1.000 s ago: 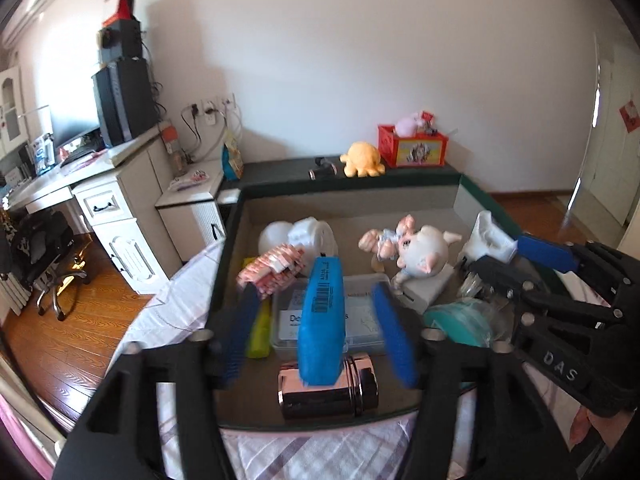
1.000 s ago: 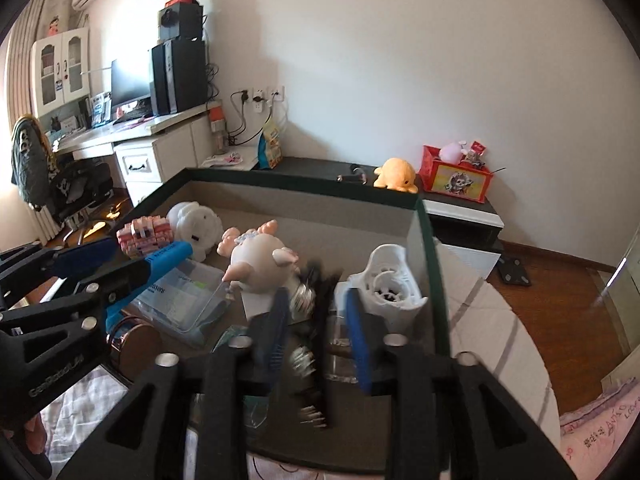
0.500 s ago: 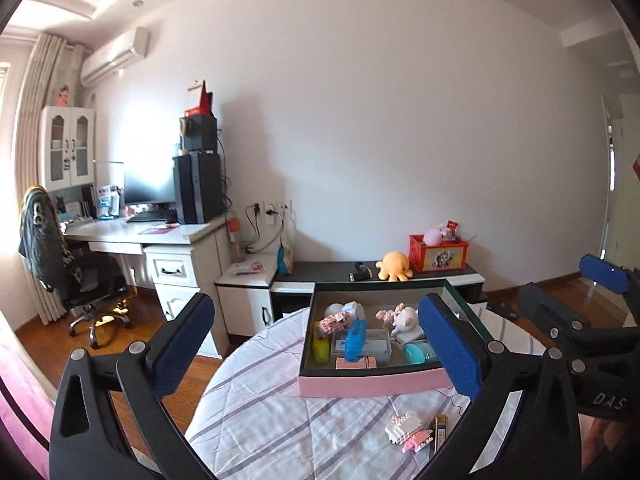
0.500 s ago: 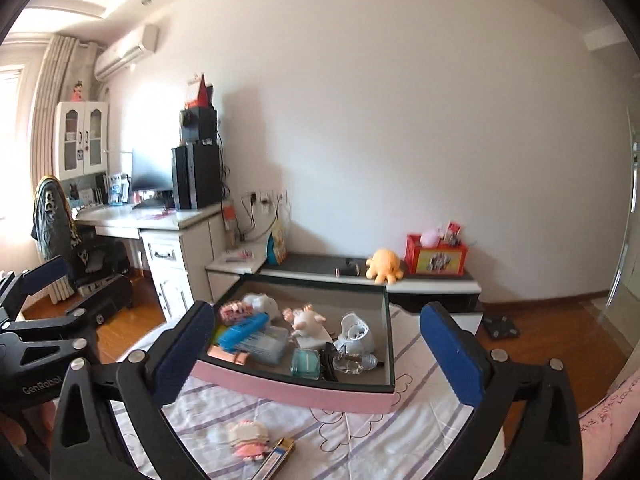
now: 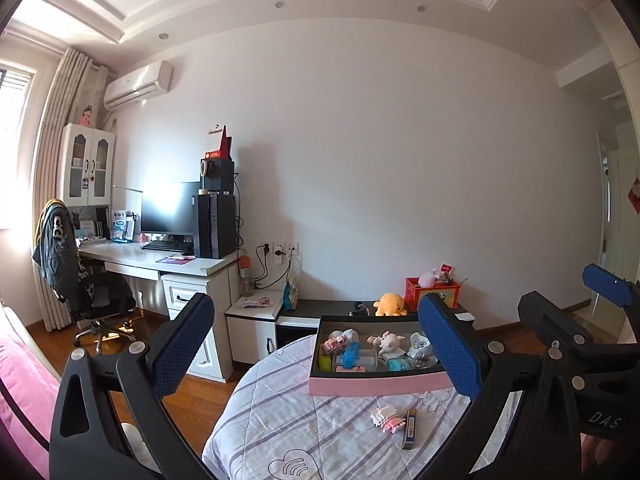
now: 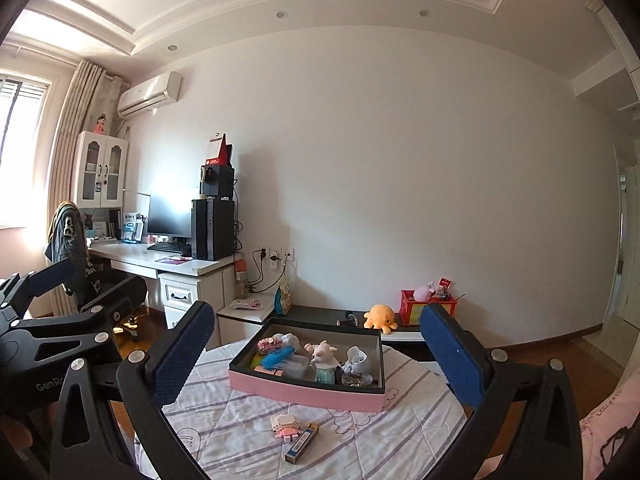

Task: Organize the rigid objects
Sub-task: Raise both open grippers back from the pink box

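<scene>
Pulling far back since a second ago, both claws now sit well away from the pink box [image 5: 378, 384], where earlier they hung right over its contents with the blue case between the left claw's pads. The left claw [image 5: 316, 354] is spread wide and carries nothing; the right claw [image 6: 316, 354] is likewise spread wide and bare.

At far left stand the office chair [image 5: 86, 288] and white desk [image 5: 160, 262] with its monitor [image 5: 170, 208]. On the round counter [image 6: 240, 428] with its striped cloth, the pink box holds the sorted things: the blue case [image 6: 277, 357], a pink block toy [image 6: 269, 345], the pig figure [image 6: 322, 352] and a white holder [image 6: 356, 358].

Two pieces lie loose on the cloth in front of the box, well clear of it: a small pink brick model [image 6: 285, 426] and, touching its right side, a slim printed carton [image 6: 302, 442].

Behind the box, a low dark cabinet [image 6: 320, 314] carries a yellow plush octopus [image 6: 380, 316] and a red bin [image 6: 428, 306].
</scene>
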### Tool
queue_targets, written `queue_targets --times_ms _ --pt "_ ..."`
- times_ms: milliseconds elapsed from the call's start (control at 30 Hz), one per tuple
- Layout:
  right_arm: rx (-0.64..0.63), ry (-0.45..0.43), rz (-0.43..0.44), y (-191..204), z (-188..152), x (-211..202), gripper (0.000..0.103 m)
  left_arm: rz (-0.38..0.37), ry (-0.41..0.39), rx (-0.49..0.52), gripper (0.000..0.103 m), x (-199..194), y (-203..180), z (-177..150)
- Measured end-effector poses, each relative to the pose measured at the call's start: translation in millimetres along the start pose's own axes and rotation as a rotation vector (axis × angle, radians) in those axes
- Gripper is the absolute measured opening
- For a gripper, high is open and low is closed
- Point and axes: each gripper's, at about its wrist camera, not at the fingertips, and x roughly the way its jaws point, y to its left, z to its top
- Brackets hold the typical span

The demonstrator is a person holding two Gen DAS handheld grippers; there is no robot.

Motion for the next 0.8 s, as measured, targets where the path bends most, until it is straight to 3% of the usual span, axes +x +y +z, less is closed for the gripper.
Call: queue_targets --times_ms 367,633,800 --pt "-0.006 -0.048 0.002 4 8 -34 0.103 0.018 -0.051 0.008 0.103 -32 -1 8" --pt "0.003 -0.032 0.006 4 5 -32 0.103 0.023 -0.037 0.016 0.103 -25 -1 5" --pt "0.006 0.0 0.004 3 -3 -17 0.103 0.015 0.013 0.014 0.103 -4 -1 -7"
